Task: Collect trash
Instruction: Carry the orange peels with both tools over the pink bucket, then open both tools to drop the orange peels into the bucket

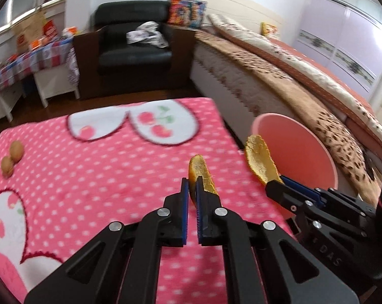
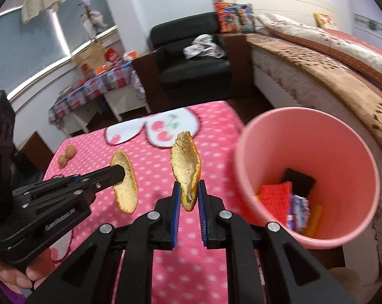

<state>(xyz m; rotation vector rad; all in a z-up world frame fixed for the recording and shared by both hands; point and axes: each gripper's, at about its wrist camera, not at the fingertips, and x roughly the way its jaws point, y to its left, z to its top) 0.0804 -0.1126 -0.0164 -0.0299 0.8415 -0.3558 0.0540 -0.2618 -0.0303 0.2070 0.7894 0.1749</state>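
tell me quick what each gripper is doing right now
Left gripper: closed on an orange peel piece, held above the pink blanket.
Right gripper: closed on a second peel piece, near the pink bin.

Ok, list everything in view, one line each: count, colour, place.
orange peel: two, orange-yellow, one in each gripper, second
bin: one, pink, right of the table, wrappers inside
round brown items: two, far left on blanket
blanket: one, pink with white dots, covering table
armchair: one, black, behind
bed: one, brown cover, right
left gripper: black, blue pads
right gripper: black, blue pads
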